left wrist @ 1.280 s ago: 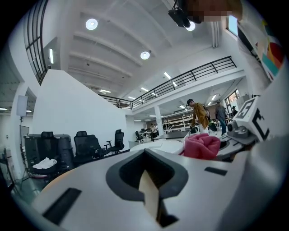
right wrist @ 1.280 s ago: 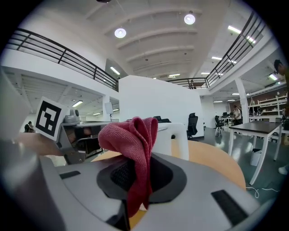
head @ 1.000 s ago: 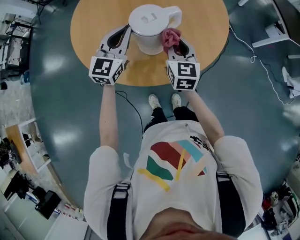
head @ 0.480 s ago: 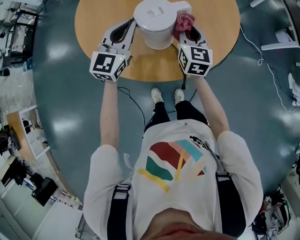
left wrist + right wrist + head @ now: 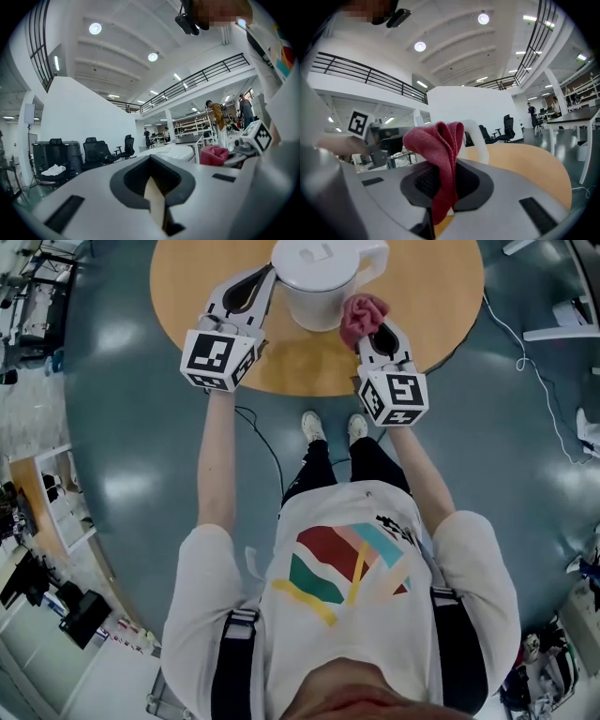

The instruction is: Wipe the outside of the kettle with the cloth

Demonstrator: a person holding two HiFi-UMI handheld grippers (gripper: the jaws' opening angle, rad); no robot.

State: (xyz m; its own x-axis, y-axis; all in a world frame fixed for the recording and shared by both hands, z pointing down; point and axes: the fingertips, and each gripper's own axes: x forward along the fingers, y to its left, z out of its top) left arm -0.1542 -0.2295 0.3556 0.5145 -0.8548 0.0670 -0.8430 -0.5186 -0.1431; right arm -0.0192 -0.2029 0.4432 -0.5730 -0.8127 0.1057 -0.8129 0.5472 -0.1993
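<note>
The white kettle (image 5: 319, 282) stands on the round wooden table (image 5: 206, 287), its handle (image 5: 375, 257) turned to the right. My left gripper (image 5: 262, 279) lies level by the kettle's left side, and its jaws are shut with nothing between them (image 5: 152, 185). My right gripper (image 5: 368, 326) is in front of the kettle and to its right, shut on a bunched red cloth (image 5: 361, 313). In the right gripper view the cloth (image 5: 438, 154) stands up out of the jaws, and behind it I see the kettle's white handle (image 5: 477, 138).
The table's near edge (image 5: 309, 390) runs under both marker cubes. A black cable (image 5: 267, 451) trails over the grey floor below the table, and a white cable (image 5: 525, 362) lies at the right. Office chairs (image 5: 101, 150) and shelving stand far off.
My right gripper has drawn back toward the person and dropped a little, bringing the cloth from beside the kettle's handle to in front of it. The left gripper has stayed by the kettle.
</note>
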